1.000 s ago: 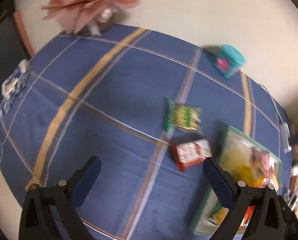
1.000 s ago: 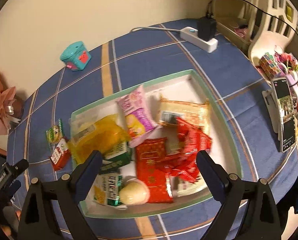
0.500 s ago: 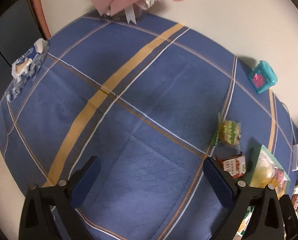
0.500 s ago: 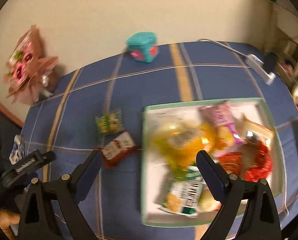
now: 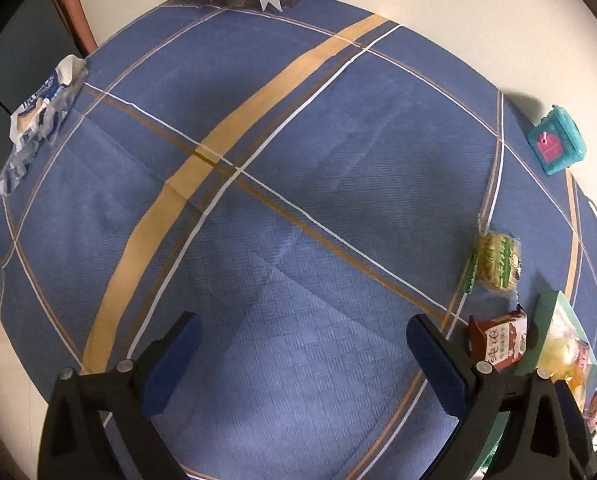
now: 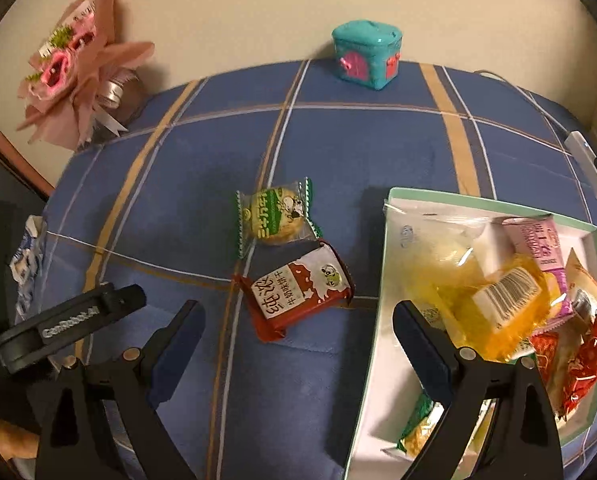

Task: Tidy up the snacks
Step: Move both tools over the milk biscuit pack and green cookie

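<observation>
A red-brown biscuit packet (image 6: 298, 294) and a green-and-white cookie packet (image 6: 276, 216) lie on the blue tablecloth, left of a white tray with a green rim (image 6: 382, 240) that holds several snack packets. My right gripper (image 6: 298, 334) is open and empty, hovering just in front of the red-brown packet. My left gripper (image 5: 304, 346) is open and empty over bare cloth; the red-brown packet (image 5: 498, 340), the green packet (image 5: 496, 260) and the tray's edge (image 5: 544, 312) lie to its right. The left gripper's body also shows in the right wrist view (image 6: 70, 320).
A pink bouquet (image 6: 70, 80) stands at the back left by the wall. A teal toy box (image 6: 366, 54) sits at the back edge. A blue-and-white wrapper (image 5: 38, 108) lies at the left edge. A white power strip (image 6: 588, 160) lies at the far right.
My right gripper has swung left from over the tray to the two loose packets. My left gripper has turned left, so the packets and tray slid to the right of its view.
</observation>
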The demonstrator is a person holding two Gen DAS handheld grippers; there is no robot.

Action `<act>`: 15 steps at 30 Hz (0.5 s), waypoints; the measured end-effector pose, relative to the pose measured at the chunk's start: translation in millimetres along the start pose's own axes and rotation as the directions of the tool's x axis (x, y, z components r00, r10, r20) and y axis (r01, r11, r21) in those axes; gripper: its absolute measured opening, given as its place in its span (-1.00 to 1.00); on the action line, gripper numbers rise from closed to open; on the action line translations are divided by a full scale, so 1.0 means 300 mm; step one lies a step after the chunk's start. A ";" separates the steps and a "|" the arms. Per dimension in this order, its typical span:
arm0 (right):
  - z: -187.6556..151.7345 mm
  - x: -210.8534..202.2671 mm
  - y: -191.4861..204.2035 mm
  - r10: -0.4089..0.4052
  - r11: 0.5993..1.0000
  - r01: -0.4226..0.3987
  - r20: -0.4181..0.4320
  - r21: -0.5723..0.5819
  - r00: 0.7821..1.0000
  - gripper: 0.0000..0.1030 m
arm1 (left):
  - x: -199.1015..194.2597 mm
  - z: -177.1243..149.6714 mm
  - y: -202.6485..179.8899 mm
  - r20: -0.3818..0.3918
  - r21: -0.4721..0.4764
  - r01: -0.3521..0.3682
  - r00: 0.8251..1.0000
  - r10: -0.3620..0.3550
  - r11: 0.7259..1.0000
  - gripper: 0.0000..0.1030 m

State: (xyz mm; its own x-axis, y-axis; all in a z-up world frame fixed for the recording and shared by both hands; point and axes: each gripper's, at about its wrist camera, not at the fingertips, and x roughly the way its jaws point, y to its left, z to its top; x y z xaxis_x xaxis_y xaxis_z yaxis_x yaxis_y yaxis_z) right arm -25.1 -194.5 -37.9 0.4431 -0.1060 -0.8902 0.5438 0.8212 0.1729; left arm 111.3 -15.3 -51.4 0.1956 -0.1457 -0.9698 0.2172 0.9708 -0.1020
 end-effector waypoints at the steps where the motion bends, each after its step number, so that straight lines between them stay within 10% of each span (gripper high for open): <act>1: 0.003 0.012 0.002 -0.001 1.000 0.001 -0.004 -0.005 1.000 0.85 | 0.004 0.005 -0.004 -0.002 0.001 -0.001 1.000 0.001 1.000 1.00; 15: 0.001 0.119 0.045 -0.023 0.992 0.016 -0.054 -0.128 0.998 0.85 | 0.043 0.029 -0.015 -0.014 -0.012 0.026 1.000 -0.026 1.000 1.00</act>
State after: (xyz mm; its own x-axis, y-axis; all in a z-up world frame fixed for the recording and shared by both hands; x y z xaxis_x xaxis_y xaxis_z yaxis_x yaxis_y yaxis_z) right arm -1.6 -187.4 -67.2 0.3916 -0.0948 -0.9152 0.4548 0.8846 0.1030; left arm 121.2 -23.4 -61.6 0.1762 -0.1678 -0.9699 0.2111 0.9689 -0.1293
